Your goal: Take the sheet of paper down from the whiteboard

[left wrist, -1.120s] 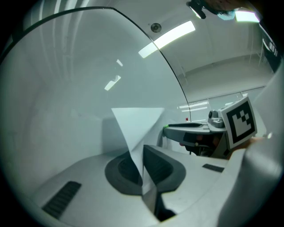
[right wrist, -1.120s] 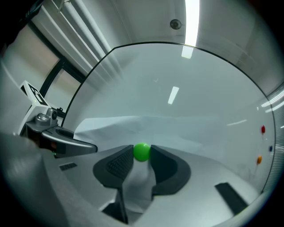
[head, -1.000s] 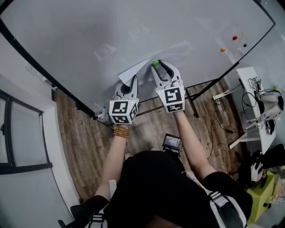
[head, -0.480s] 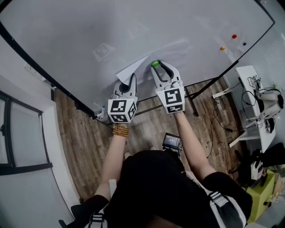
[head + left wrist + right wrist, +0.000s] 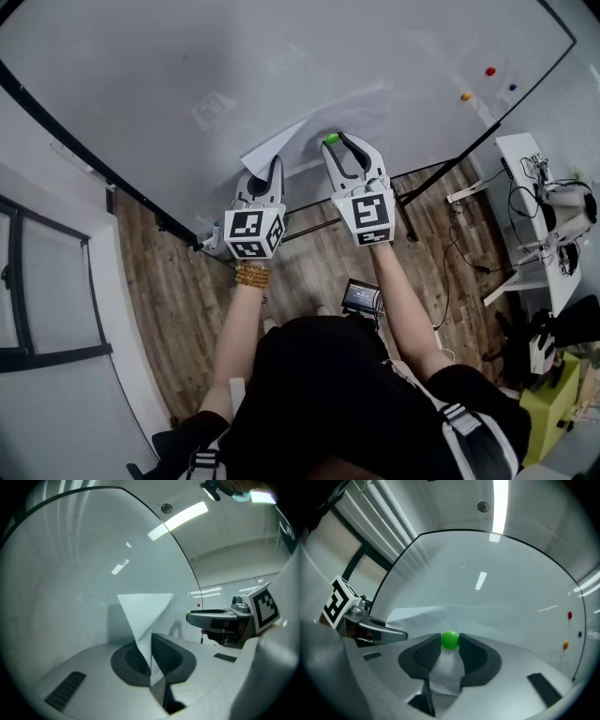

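Sheet of paper (image 5: 143,609) likely light, floppy, tearable; left gripper (image 5: 147,643) pinches its corner, right gripper (image 5: 449,645) clamps green magnet (image 5: 450,639).

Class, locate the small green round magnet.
In the right gripper view's centre, the small green round magnet sits between the right gripper's jaw tips, on the white paper sheet.

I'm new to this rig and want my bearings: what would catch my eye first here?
A sheet of paper sits low on the whiteboard, one corner curled away and pinched in the left gripper. Beside it, the right gripper is closed on the bright green magnet that sits on the sheet.
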### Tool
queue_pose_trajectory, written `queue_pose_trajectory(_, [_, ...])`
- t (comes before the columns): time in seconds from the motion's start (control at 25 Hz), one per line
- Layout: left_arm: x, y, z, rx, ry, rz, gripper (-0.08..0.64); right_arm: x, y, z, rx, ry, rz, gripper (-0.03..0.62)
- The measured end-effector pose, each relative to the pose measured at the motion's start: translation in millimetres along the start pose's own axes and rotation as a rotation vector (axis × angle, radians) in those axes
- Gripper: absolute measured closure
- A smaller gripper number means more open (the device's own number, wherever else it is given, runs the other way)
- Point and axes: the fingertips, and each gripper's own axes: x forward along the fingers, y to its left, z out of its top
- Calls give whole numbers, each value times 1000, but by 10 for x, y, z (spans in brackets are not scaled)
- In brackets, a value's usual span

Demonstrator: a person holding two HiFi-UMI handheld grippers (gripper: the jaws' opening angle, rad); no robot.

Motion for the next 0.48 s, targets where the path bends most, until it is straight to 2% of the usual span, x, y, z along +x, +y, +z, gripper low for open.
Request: queue_pose_trajectory(0.48, [-66,16,1,-3,0,11,549,-258,69,87,3,-17,8,472])
